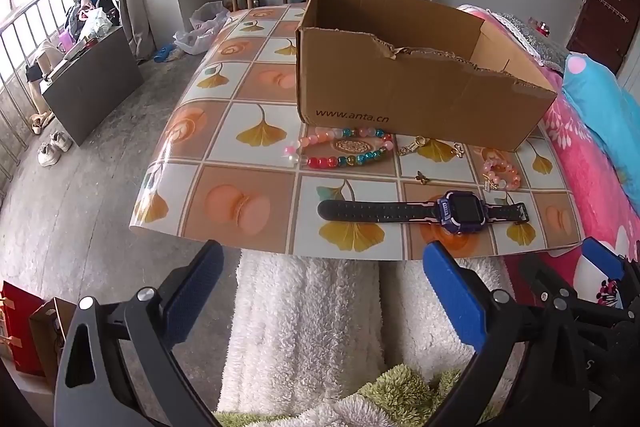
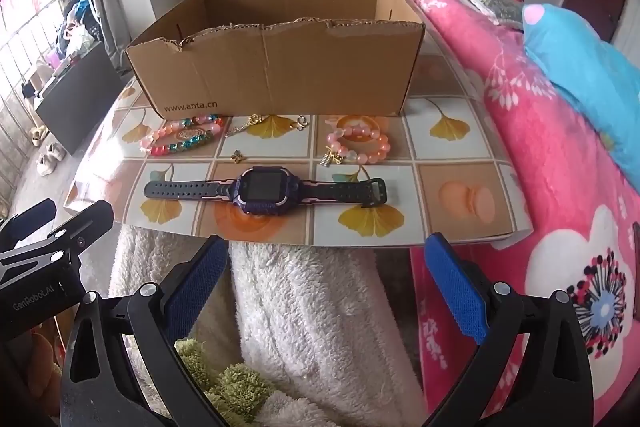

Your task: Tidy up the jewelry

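Nearest to us, the left gripper (image 1: 322, 291) and the right gripper (image 2: 326, 287) hang short of the table's near edge, over a white fleece blanket (image 2: 304, 307), each with its blue fingers spread wide and holding nothing. From the left wrist camera we see the right gripper just beside ours, at the lower right.

On the patterned tablecloth (image 2: 460, 195), closest to the edge, a purple smartwatch (image 2: 266, 193) lies flat with its strap stretched out left and right. Just past it we find a small gold butterfly charm (image 2: 239, 157). Farther on, a pink bead bracelet (image 2: 360, 147) with a gold tassel sits to the right, and a multicoloured bead bracelet (image 2: 184, 137) lies to the left, close against the box. Between them rest a gold key-shaped charm (image 2: 246, 125) and a second butterfly charm (image 2: 302, 123).

Behind the jewelry stands an open cardboard box (image 2: 276, 83) printed "www.anta.cn", its top edge torn. A pink floral quilt (image 2: 520, 131) borders the table's right side.
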Demonstrator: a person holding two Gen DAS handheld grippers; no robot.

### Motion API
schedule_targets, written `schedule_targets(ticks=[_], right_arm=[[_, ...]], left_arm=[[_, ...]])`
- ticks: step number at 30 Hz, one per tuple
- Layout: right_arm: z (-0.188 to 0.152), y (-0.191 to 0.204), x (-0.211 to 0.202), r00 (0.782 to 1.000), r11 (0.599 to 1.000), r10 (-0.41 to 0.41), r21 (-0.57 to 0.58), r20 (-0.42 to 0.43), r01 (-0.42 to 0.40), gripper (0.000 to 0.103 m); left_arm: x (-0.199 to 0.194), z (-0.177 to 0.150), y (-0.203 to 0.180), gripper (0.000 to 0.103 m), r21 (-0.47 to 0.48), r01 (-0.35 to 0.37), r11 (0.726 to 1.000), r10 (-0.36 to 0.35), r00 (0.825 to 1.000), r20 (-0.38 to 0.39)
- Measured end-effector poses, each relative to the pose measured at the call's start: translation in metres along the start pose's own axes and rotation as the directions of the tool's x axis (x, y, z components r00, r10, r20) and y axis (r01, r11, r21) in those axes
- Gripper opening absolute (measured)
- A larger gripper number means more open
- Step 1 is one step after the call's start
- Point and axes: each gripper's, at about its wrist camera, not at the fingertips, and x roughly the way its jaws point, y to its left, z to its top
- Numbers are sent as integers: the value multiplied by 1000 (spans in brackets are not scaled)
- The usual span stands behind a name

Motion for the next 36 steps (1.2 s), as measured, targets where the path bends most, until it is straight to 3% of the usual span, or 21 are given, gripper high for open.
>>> schedule_targets(ticks=[36], right_arm=[[-2,0,2,1000,1000,4,-13,-5,-4,95]], left_arm=[[2,-2,-3,98,0,-12,1000,12,1000,3]])
